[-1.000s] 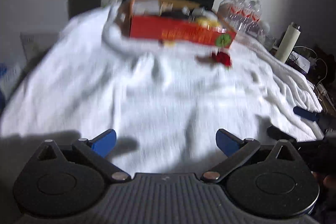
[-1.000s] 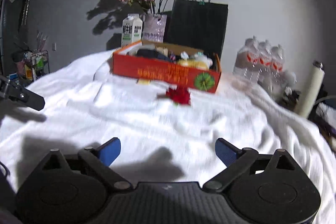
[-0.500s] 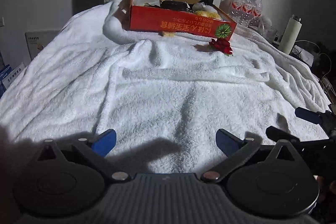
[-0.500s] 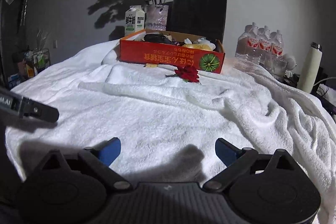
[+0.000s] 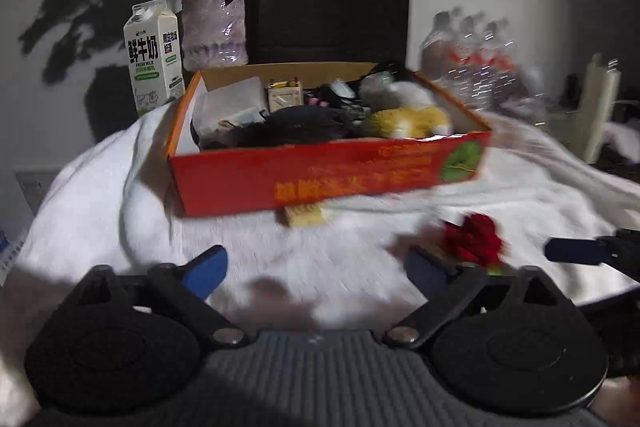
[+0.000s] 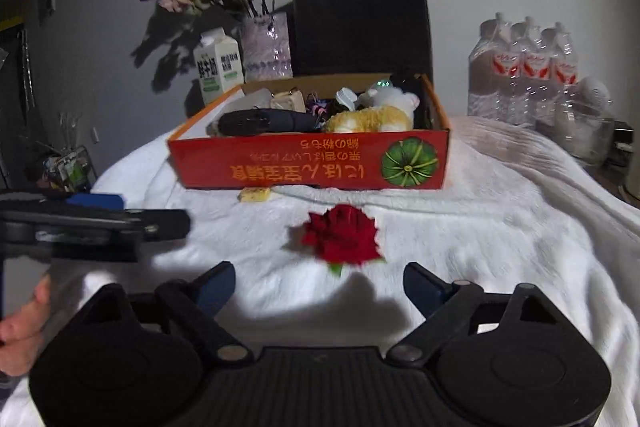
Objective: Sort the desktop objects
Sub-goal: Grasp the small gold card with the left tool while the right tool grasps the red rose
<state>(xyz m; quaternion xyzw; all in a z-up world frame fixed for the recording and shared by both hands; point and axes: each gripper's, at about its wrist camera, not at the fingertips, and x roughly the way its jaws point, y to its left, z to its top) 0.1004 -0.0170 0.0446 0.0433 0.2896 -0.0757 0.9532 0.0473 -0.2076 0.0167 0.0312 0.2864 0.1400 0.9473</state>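
Observation:
A red cardboard box full of several objects, among them a yellow and white plush toy and a dark case, stands on the white towel. A red fabric rose lies on the towel in front of the box. A small yellow block lies at the box's front edge. My right gripper is open and empty, just short of the rose. My left gripper is open and empty, left of the rose.
A milk carton, a vase of pink flowers and a black paper bag stand behind the box. A pack of water bottles and a white flask are at the right.
Both grippers have moved forward toward the box. The rose and the box now look much closer. Both stay open.

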